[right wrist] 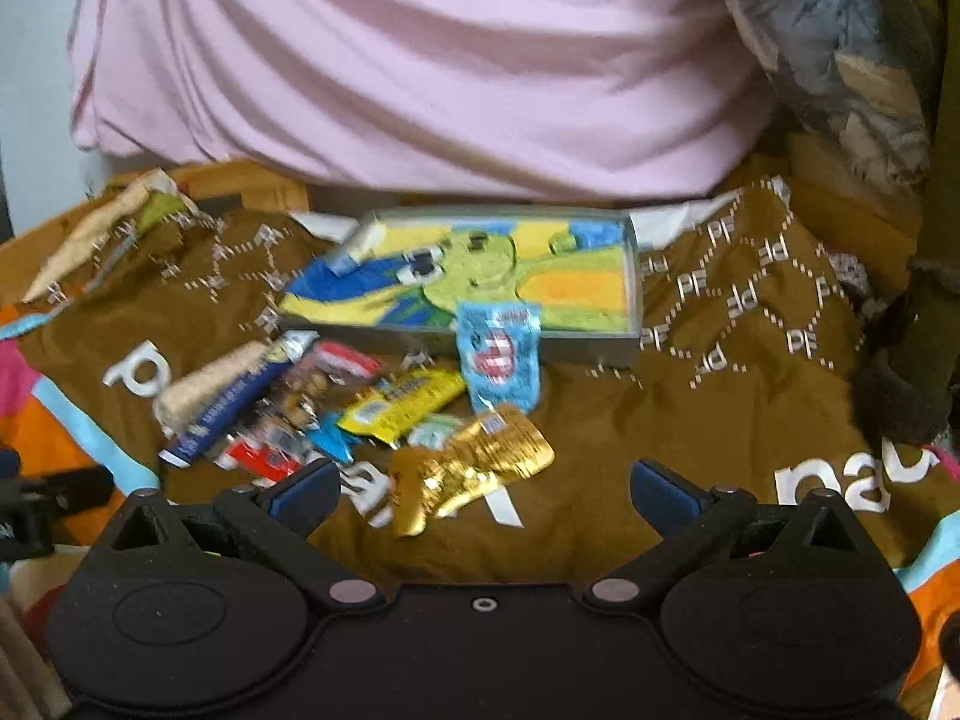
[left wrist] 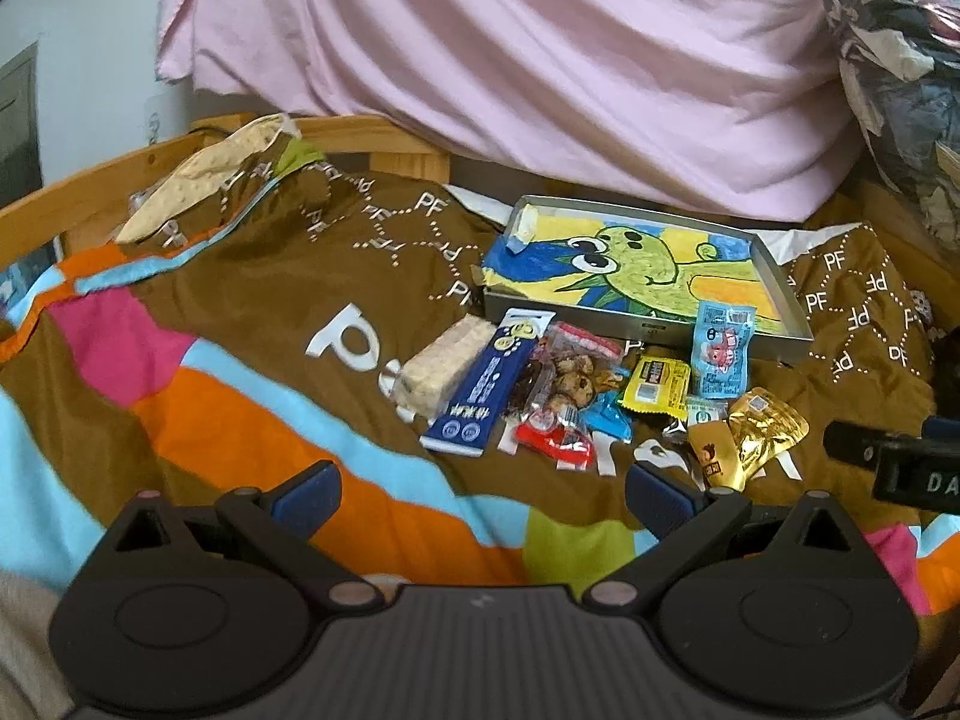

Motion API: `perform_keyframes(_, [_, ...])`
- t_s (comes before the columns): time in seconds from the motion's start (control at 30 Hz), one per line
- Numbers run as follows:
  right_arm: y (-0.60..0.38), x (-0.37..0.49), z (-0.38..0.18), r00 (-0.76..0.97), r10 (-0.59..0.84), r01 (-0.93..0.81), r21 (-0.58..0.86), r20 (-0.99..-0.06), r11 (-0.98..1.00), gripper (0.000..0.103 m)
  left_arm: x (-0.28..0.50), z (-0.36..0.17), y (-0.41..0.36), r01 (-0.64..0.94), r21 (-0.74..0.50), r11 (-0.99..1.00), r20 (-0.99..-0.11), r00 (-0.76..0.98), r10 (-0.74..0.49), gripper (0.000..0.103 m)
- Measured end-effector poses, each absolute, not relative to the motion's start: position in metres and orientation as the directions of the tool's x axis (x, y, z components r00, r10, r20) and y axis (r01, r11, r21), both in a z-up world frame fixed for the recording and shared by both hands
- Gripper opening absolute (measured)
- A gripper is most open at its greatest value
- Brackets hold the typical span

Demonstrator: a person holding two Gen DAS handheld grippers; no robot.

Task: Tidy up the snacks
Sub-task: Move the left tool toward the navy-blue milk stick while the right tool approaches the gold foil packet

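A pile of snack packets lies on a brown patterned blanket (left wrist: 252,300) in front of a shallow grey tray (left wrist: 786,300) lined with a green cartoon drawing. The pile holds a pale wafer bar (left wrist: 441,363), a dark blue stick pack (left wrist: 486,390), a clear pack of brown treats (left wrist: 570,381), a red packet (left wrist: 555,441), a yellow packet (left wrist: 654,387), a light blue packet (left wrist: 720,354) leaning on the tray's front wall, and a gold foil packet (left wrist: 750,438). My left gripper (left wrist: 483,495) is open, short of the pile. My right gripper (right wrist: 486,495) is open too, with the gold foil packet (right wrist: 474,468) between and just beyond its fingertips.
A pink sheet (left wrist: 510,60) hangs behind the tray. A wooden bed rail (left wrist: 360,144) runs along the back left, with a beige cloth (left wrist: 204,180) draped over it. A patterned bundle (left wrist: 900,90) sits at the right. The right gripper's black body (left wrist: 888,462) shows at the left view's right edge.
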State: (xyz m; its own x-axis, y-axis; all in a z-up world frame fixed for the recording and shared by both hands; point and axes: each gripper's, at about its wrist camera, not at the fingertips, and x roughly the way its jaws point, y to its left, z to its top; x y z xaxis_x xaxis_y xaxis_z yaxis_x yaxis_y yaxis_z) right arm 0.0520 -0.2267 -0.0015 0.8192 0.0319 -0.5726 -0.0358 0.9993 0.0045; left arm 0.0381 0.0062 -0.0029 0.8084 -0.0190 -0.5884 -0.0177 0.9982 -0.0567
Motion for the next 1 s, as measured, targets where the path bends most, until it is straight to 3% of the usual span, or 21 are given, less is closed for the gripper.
perform_keyframes(0.43, [-0.222, 0.091, -0.027, 0.784, 0.124, -0.138, 0.025, -0.608, 0.99, 0.102, 0.105, -0.019, -0.012, 0.169, 0.044, 0.985, -0.675, 0.732, -0.095, 0.103])
perform_keyframes(0.63, [-0.224, 0.118, -0.047, 0.715, 0.177, -0.142, 0.107, -0.676, 0.984, 0.102, 0.138, -0.033, -0.006, 0.217, 0.001, 0.976, -0.719, 0.679, -0.15, 0.103])
perform_keyframes(1.0, [-0.228, 0.153, -0.07, 0.675, 0.268, -0.14, 0.238, -0.687, 0.961, 0.102, 0.184, -0.051, 0.017, 0.181, -0.111, 0.977, -0.726, 0.656, -0.204, 0.102])
